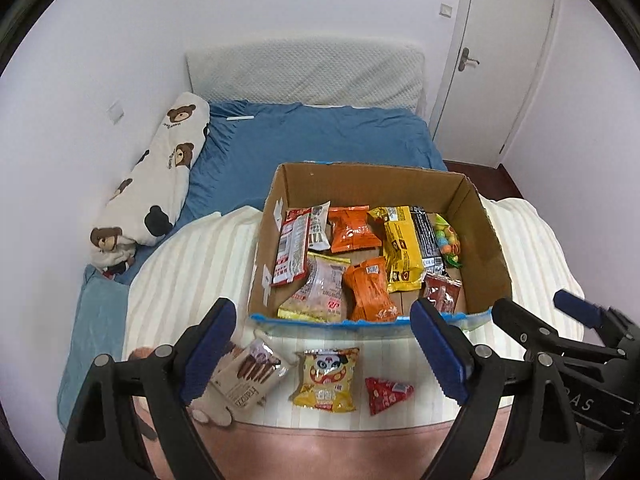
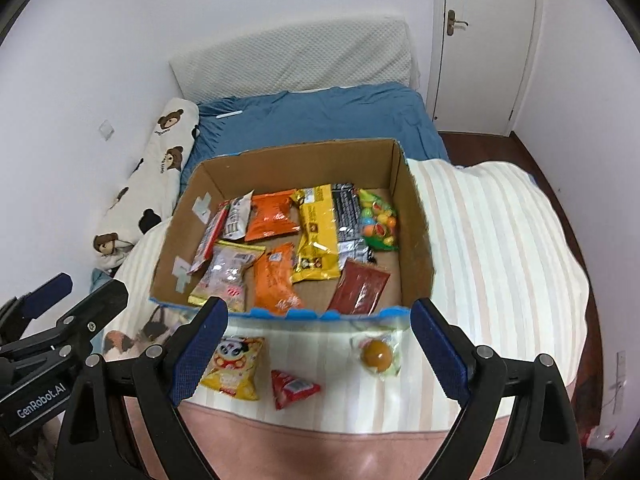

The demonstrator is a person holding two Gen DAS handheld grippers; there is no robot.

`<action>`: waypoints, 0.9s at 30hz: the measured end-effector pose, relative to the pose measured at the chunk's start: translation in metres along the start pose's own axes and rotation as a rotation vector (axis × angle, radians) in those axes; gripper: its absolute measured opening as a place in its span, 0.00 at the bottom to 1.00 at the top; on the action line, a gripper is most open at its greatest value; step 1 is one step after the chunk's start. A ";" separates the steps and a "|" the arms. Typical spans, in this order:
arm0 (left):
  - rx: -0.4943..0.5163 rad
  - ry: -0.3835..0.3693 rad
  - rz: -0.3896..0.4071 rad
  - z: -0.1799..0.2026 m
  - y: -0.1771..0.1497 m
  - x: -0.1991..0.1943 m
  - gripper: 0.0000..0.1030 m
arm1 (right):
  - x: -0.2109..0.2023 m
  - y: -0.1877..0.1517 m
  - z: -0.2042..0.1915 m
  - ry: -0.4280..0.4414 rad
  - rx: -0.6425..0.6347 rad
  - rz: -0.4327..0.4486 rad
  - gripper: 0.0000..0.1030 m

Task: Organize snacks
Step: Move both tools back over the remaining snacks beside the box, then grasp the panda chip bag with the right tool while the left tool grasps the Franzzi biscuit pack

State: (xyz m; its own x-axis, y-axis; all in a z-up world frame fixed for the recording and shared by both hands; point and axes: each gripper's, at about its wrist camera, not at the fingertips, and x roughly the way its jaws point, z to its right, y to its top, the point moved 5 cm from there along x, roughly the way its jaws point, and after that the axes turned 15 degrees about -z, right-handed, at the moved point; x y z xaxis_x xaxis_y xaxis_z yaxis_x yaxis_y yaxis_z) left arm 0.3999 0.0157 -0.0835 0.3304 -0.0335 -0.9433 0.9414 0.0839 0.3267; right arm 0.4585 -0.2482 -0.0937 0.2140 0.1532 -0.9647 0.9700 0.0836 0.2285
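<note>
An open cardboard box (image 1: 490,236) (image 2: 416,240) sits on a striped blanket and holds several snack packets, among them orange, yellow and red ones. In front of it lie a biscuit-stick pack (image 1: 248,376), a yellow panda packet (image 1: 326,380) (image 2: 232,368), a red triangular packet (image 1: 386,394) (image 2: 292,390) and a clear-wrapped orange ball snack (image 2: 378,354). My left gripper (image 1: 322,314) (image 2: 92,284) hovers open above these loose packets, holding nothing. To its right, my right gripper (image 2: 318,314) (image 1: 532,304) is also open with nothing in it.
The cream striped blanket (image 2: 500,260) with a pink hem covers the near part of a bed with a blue sheet (image 1: 320,140). A bear-print bolster (image 1: 160,176) lies along the left wall. A white cushion (image 1: 304,72) and a door (image 1: 500,60) stand behind.
</note>
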 end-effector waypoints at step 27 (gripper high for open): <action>-0.004 0.212 -0.305 -0.138 -0.091 0.144 0.87 | 0.243 -0.074 -0.122 0.099 0.037 -0.443 0.92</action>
State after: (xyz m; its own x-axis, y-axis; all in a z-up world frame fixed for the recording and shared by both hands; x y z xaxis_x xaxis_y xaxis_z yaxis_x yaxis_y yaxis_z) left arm 0.3524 0.1403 -0.2572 0.0126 0.1491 -0.9887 0.9940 0.1055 0.0285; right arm 0.4245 -0.0971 -0.3287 -0.2328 0.2045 -0.9508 0.9693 0.1276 -0.2099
